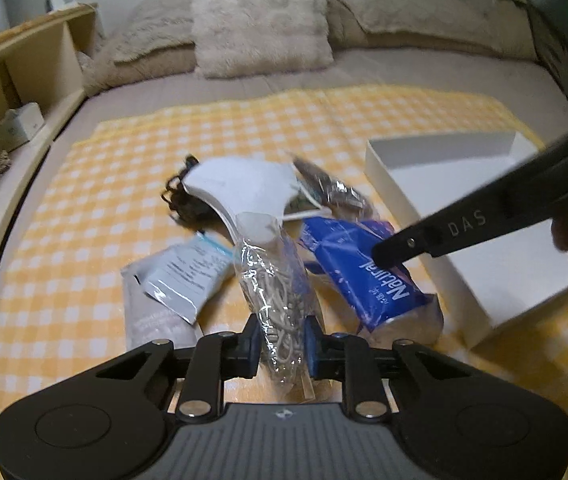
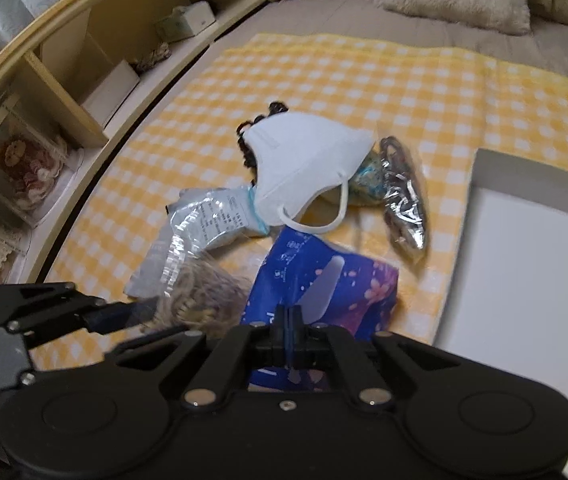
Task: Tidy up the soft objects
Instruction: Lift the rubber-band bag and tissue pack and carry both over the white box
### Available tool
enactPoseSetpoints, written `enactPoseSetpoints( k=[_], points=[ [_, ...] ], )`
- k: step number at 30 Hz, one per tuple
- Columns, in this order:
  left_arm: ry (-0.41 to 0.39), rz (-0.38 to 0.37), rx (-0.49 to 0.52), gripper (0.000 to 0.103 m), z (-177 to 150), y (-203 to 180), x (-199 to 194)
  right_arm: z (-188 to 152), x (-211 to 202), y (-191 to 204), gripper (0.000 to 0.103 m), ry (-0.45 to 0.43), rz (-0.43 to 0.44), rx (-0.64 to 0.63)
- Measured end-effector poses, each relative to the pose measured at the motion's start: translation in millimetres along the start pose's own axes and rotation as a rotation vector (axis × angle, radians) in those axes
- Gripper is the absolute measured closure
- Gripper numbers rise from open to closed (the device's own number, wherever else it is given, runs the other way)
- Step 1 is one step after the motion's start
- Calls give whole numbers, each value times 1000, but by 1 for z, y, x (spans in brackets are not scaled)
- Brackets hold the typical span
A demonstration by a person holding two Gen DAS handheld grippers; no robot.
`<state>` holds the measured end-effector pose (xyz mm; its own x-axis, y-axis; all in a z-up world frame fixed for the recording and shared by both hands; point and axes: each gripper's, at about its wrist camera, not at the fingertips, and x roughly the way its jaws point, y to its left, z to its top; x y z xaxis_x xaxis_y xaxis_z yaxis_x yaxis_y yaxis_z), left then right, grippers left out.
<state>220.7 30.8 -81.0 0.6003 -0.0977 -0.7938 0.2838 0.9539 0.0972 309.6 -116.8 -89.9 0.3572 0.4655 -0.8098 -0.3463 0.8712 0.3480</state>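
A clear bag of rubber bands (image 1: 279, 280) stands upright between the pads of my left gripper (image 1: 284, 344), which is shut on it. In the right wrist view this bag (image 2: 203, 296) is blurred beside the left gripper (image 2: 143, 312). My right gripper (image 2: 288, 328) is shut, its tips pinching the top edge of a blue tissue pack (image 2: 324, 280). From the left wrist view the right gripper (image 1: 380, 256) reaches in from the right onto the tilted blue pack (image 1: 368, 276). A white face mask (image 1: 243, 188) (image 2: 304, 164) lies behind them on the yellow checked cloth (image 1: 83, 240).
A white open box (image 1: 464, 220) (image 2: 532, 280) sits on the right. Near the mask lie a black hair tie (image 2: 251, 140), a foil sachet (image 1: 187, 276) (image 2: 211, 220) and a clear bag of dark items (image 2: 404, 208). A furry pillow (image 1: 259, 16) rests behind; wooden shelves (image 2: 63, 80) run along the left.
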Motion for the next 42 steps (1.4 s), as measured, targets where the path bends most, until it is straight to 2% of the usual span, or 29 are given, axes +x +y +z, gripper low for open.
enactPoseSetpoints(
  k=[1,3,4,5,11,14,16,18,21,22,25,31,42],
  points=[
    [-8,3,-6,80,1,0,-3,0,-2,-2,101,-12,-7,21],
    [-15,10,-3,80,1,-2,-8,-1,-4,-10,80,-26,-36,92],
    [-15,12,0,80,0,-4,-9,-2,-3,-12,54,-22,-46,108],
    [-14,12,3,80,-1,-4,-10,-2,-1,-14,39,-10,-51,109],
    [-17,36,12,80,-3,0,-13,-6,23,-13,27,85,-52,131],
    [-17,45,-5,80,-2,6,-12,-7,34,-8,25,107,-87,102],
    [-14,45,-16,80,-1,9,-11,-8,44,-7,25,136,-113,104],
    [-12,44,-19,80,-1,11,-10,-8,51,-10,30,165,-110,113],
    [-9,41,-24,80,-1,12,-9,-6,51,-7,54,167,-90,60],
    [-9,39,-29,80,-1,13,-9,-5,49,-7,73,166,-70,59],
    [-16,40,-47,80,0,15,-10,-6,44,-3,84,154,-69,24],
    [-66,60,-96,80,1,20,-21,-5,19,9,91,76,-71,-38],
    [-191,42,-163,80,15,14,-54,-8,-45,21,93,-90,-39,-70]
  ],
)
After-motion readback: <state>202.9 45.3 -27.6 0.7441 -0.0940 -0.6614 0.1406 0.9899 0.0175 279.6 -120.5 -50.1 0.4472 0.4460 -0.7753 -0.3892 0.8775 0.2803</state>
